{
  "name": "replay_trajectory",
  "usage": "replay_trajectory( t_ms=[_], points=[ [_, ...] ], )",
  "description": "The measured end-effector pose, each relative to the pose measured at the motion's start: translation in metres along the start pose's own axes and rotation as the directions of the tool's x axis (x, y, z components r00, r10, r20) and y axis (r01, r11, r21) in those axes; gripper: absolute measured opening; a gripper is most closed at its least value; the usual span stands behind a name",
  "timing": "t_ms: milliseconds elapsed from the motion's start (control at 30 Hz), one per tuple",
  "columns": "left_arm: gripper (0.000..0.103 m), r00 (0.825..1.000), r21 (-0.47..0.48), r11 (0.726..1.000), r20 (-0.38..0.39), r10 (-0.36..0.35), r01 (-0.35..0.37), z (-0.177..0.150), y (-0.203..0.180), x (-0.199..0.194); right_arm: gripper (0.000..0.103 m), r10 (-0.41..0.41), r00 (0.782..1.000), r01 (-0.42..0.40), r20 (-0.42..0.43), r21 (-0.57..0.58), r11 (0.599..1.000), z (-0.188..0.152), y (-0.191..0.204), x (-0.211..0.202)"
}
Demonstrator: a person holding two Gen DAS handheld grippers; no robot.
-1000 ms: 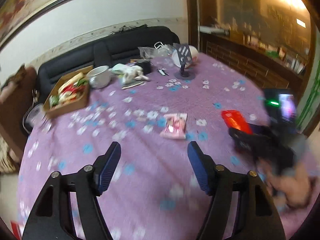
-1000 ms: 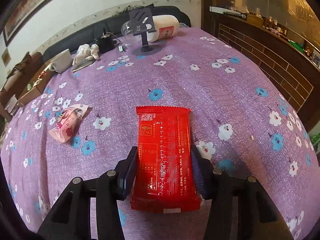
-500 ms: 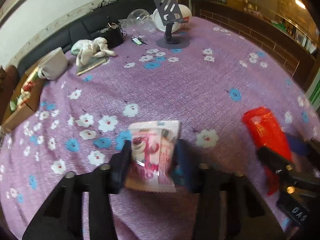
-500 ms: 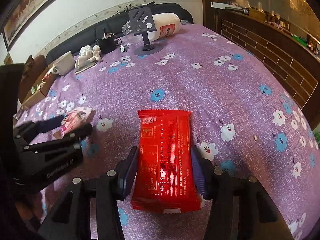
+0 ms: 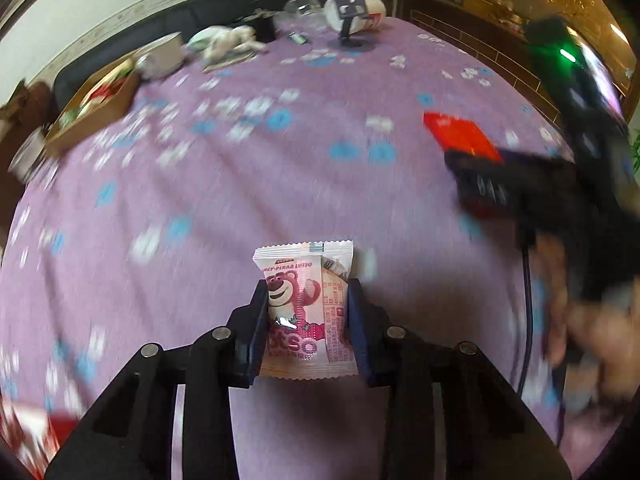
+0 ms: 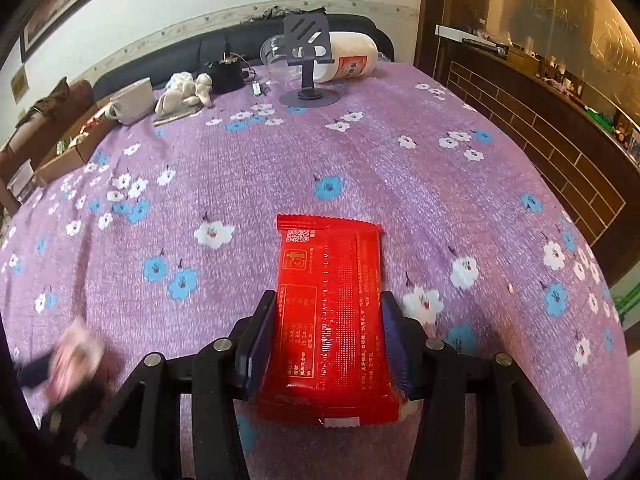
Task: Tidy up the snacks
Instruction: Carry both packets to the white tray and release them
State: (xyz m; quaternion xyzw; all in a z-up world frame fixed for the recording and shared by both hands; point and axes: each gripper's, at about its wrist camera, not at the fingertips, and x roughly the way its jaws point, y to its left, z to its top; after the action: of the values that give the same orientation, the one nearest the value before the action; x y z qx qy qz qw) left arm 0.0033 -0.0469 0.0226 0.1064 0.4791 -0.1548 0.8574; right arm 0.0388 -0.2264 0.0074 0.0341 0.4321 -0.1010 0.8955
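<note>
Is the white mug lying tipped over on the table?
No, the white mug stands upright on the purple tablecloth, beside the cardboard box.

This was a lived-in home, likely a living or dining room. A desk under a purple floral tablecloth [image 6: 360, 152] filled the view. At eleven o'clock a black leather sofa [image 6: 192, 46] ran along a white wall, with a framed picture [image 6: 76, 0] above it. At two o'clock stood a dark wooden cabinet [image 6: 540, 92] crowded with glassware. A white mug [image 6: 134, 101] and phone stand [image 6: 308, 62] sat at twelve.
</note>
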Motion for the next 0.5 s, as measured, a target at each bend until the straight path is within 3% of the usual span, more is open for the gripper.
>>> replay_trajectory(
  t_ms=[67,233,500],
  points=[
    [0.033,1.0,-0.029,1.0,-0.005,-0.009,0.009,-0.024,0.007,-0.011,0.05,-0.015,1.0,0.015,-0.02,-0.03,0.999,-0.006,0.007,-0.007],
    [0.034,0.999,-0.097,0.994,0.019,-0.045,0.047,-0.069,0.016,-0.04,0.051,0.074,0.993,-0.083,-0.096,-0.091,0.992,-0.04,0.022,-0.036],
    [0.034,0.993,-0.084,0.992,0.071,-0.092,0.098,-0.124,0.004,-0.074,0.051,0.2,0.97,-0.225,-0.136,-0.2,0.954,-0.113,0.049,-0.096]
  ],
)
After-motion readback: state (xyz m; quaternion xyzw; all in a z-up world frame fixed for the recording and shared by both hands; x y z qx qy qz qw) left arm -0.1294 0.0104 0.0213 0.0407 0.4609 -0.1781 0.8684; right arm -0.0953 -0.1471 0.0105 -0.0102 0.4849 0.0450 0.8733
